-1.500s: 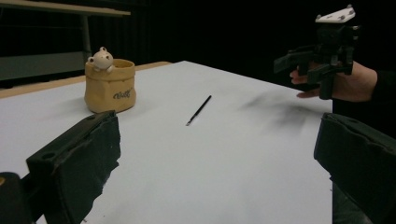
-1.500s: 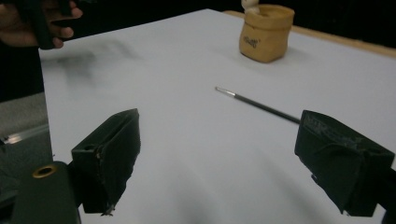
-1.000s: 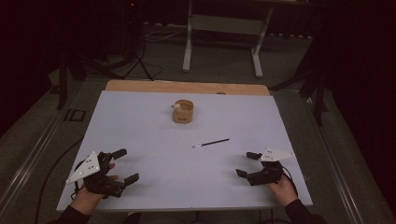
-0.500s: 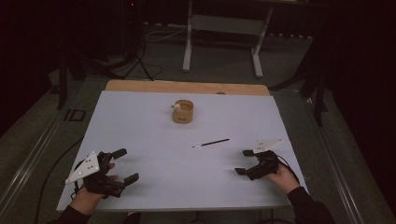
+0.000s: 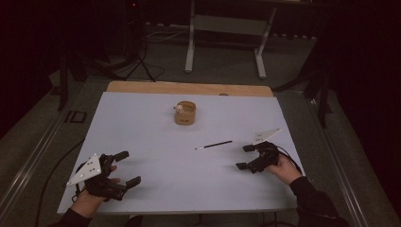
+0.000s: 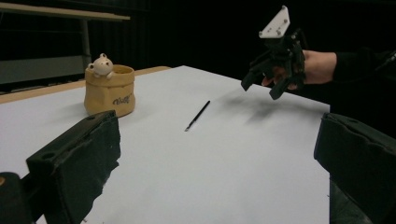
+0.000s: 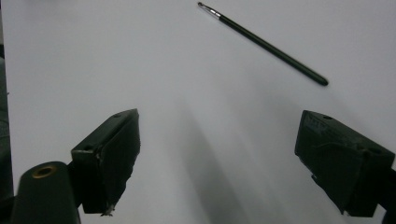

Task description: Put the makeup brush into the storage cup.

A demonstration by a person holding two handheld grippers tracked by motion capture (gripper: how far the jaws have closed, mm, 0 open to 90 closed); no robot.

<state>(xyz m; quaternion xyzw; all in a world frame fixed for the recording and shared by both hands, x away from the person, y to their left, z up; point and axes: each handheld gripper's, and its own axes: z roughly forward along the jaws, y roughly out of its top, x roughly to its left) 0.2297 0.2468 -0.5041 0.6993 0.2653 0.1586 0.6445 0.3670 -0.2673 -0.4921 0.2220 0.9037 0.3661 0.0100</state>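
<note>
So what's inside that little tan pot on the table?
The tan pot has a small white bear figure on its rim. The high view shows only a shadowed interior, so any contents cannot be told. The thin brush lies apart on the table.

A dim lab or studio: black curtains (image 5: 369,71), cables on the floor (image 5: 142,71), metal stand legs (image 5: 191,47)
</note>
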